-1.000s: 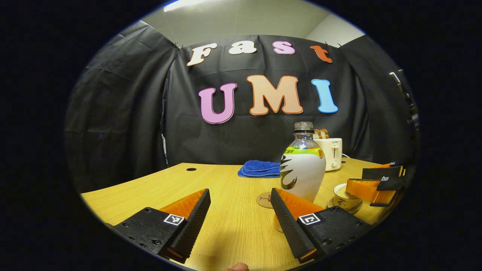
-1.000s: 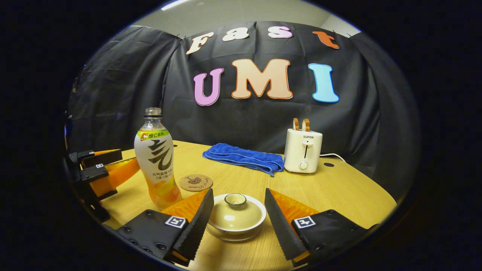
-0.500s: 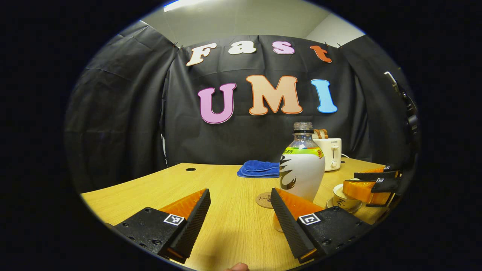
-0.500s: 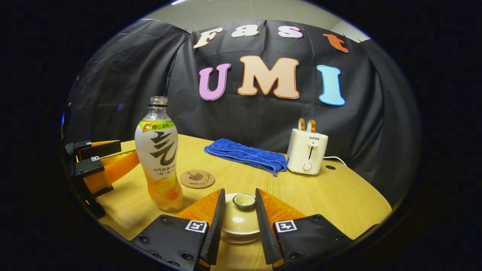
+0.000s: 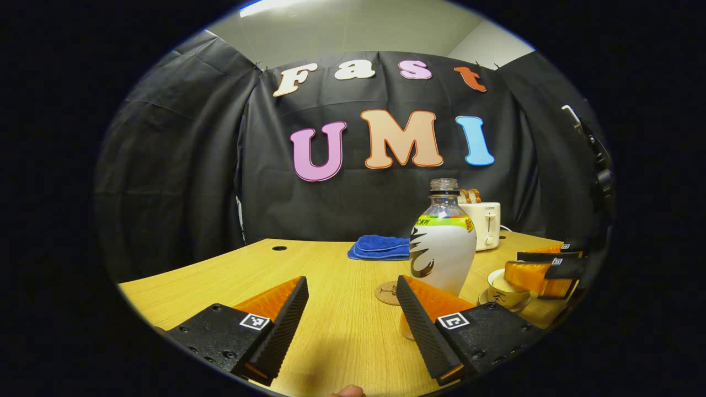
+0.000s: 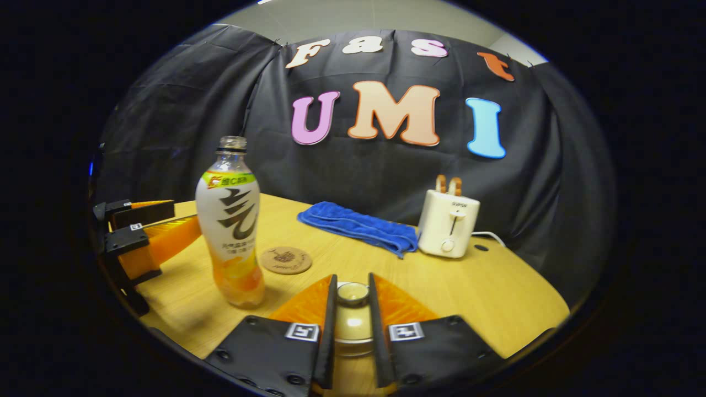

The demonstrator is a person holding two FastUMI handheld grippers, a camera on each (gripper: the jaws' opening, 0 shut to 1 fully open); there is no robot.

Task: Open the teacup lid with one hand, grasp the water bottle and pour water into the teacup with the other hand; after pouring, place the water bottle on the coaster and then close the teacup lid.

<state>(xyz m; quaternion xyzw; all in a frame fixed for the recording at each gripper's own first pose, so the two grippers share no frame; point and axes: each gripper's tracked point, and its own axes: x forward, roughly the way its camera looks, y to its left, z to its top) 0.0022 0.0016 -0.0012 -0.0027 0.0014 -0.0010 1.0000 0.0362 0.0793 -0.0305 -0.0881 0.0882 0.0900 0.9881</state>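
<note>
Ceramic lid knob (image 6: 353,293) sits at 12 o'clock, pinched between my right fingers (image 6: 332,320) over the teacup (image 5: 503,288), while my open left fingers (image 5: 287,320) flank bare tabletop (image 5: 342,331), upright water bottle (image 5: 443,242) at 1 o'clock.

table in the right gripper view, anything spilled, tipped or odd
Nothing stands out. The water bottle stands upright with no cap, beside the bare coaster. The blue towel lies folded, the toaster is upright, and the right gripper closes on the teacup lid knob.
</note>
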